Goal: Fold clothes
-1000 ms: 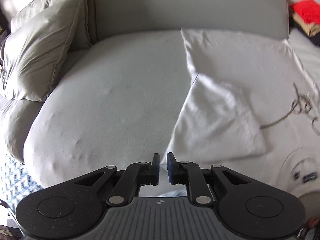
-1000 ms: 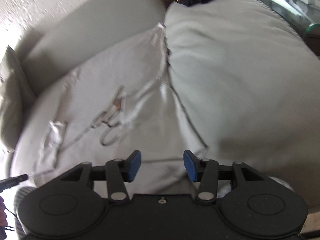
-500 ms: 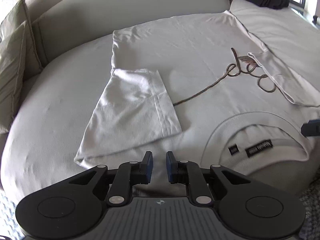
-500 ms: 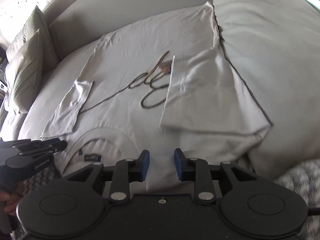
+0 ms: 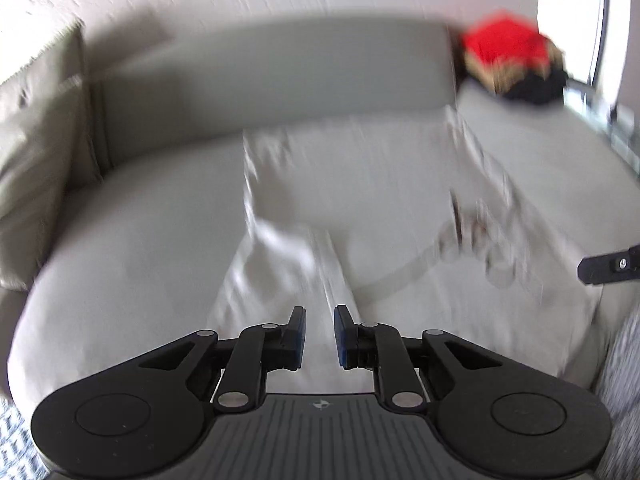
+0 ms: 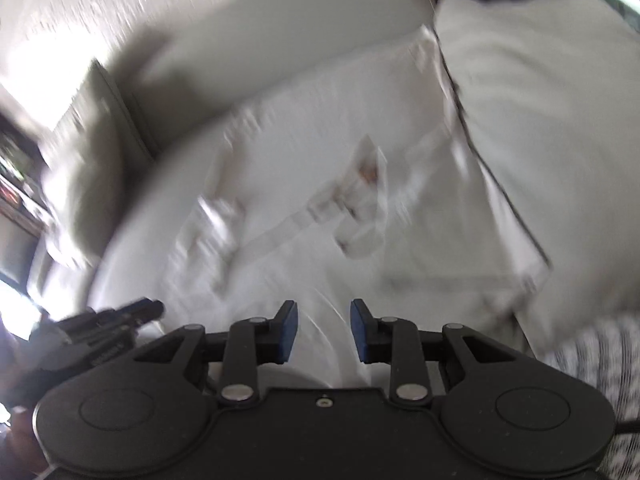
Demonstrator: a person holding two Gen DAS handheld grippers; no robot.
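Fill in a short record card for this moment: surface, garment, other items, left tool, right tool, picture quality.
surface: grey sofa
garment: white T-shirt spread flat on the seat, one sleeve lying nearest the left tool
other items: cushion at the left end; pile of clothes, red on top, at the far right
left tool: left gripper, jaws slightly apart, holding nothing
right tool: right gripper, jaws apart, holding nothing
picture quality: both views blurred
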